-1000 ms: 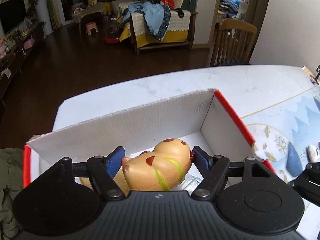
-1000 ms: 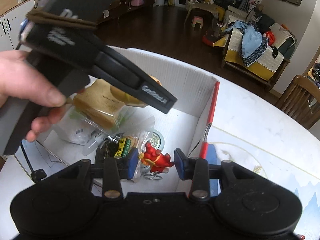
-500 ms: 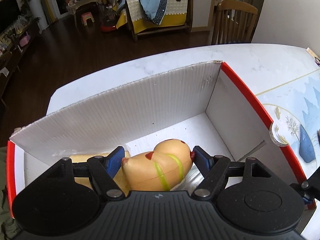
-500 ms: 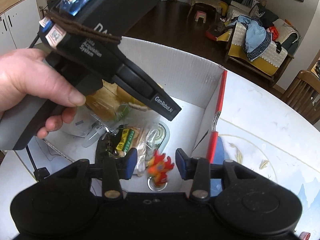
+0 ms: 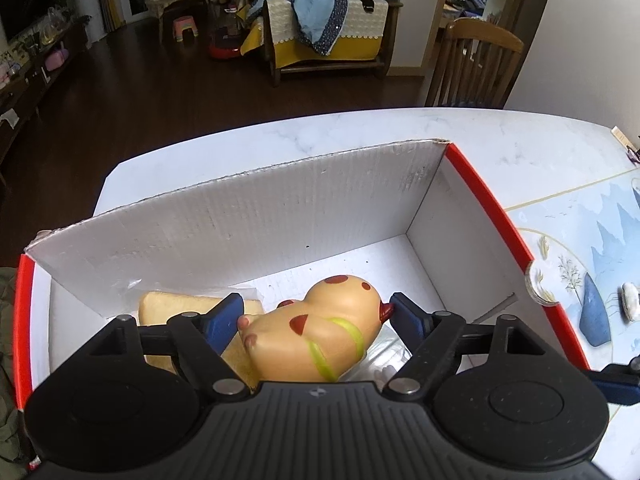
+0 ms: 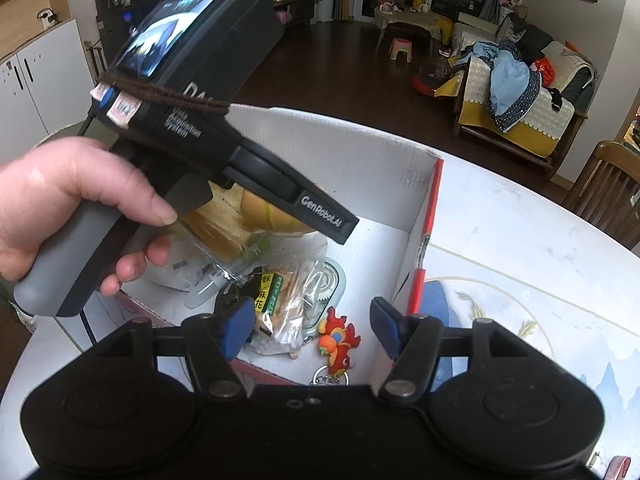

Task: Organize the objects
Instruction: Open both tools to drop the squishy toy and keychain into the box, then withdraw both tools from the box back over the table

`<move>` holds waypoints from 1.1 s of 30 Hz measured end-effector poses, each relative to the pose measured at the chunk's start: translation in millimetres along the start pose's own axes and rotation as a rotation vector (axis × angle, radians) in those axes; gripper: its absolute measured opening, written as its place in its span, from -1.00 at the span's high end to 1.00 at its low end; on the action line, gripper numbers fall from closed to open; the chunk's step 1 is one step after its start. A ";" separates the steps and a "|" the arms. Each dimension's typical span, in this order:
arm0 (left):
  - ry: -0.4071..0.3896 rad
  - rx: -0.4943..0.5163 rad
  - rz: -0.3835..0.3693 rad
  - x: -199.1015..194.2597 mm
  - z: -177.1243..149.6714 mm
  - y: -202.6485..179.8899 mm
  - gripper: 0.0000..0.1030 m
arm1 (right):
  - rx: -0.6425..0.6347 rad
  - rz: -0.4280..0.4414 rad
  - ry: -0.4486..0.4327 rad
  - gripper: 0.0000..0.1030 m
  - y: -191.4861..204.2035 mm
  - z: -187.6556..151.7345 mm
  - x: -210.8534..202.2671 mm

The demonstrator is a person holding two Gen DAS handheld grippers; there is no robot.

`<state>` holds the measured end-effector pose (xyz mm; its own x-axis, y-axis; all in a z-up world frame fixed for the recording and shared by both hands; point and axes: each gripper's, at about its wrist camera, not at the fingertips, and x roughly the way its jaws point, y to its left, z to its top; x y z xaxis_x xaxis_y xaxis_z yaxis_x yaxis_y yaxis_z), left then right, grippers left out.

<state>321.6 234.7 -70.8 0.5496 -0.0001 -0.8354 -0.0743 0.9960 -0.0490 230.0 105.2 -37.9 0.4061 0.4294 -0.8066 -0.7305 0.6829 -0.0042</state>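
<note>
A white cardboard box (image 5: 240,232) with red outer sides stands on the marble table. My left gripper (image 5: 314,314) hangs inside it around a tan rubber duck toy (image 5: 320,332) with red spots and a green band. Its jaws are opening, but both blue pads (image 5: 222,318) still touch the toy. My right gripper (image 6: 312,316) is over the box's near right corner, its jaws opening wide and holding nothing. Below it, a small red keychain figure (image 6: 338,344) lies loose on the box floor. A hand (image 6: 80,200) holds the left gripper's black body (image 6: 240,160).
Bagged bread (image 5: 176,304), a snack packet (image 6: 280,300) and clear wrappers lie in the box. A blue and white placemat (image 5: 580,260) with a small white object (image 5: 630,302) lies right of it. A wooden chair (image 5: 476,64) stands behind the table.
My right gripper's jaws spread apart and the red figure dropped from between them onto the box floor. My left gripper stayed in the box with the duck toy, its jaws slightly wider.
</note>
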 end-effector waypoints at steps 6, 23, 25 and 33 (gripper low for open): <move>-0.022 0.014 0.028 -10.6 -0.3 -6.7 -0.66 | 0.022 0.003 -0.022 -0.24 -4.9 -3.1 -15.1; -0.139 -0.005 0.067 -80.6 -17.0 -24.9 -0.99 | 0.068 0.063 -0.124 -0.40 -33.1 -25.6 -80.7; -0.155 -0.004 0.075 -91.8 -20.6 -31.0 -0.99 | 0.070 0.073 -0.136 -0.40 -38.1 -28.9 -88.5; -0.214 0.035 0.109 -131.9 -37.7 -70.6 -0.99 | 0.076 0.107 -0.186 -0.64 -58.1 -55.6 -125.0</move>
<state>222.9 161.0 22.2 0.7037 0.1226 -0.6998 -0.1158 0.9916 0.0573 191.2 -21.1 30.3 0.4282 0.5986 -0.6770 -0.7340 0.6674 0.1260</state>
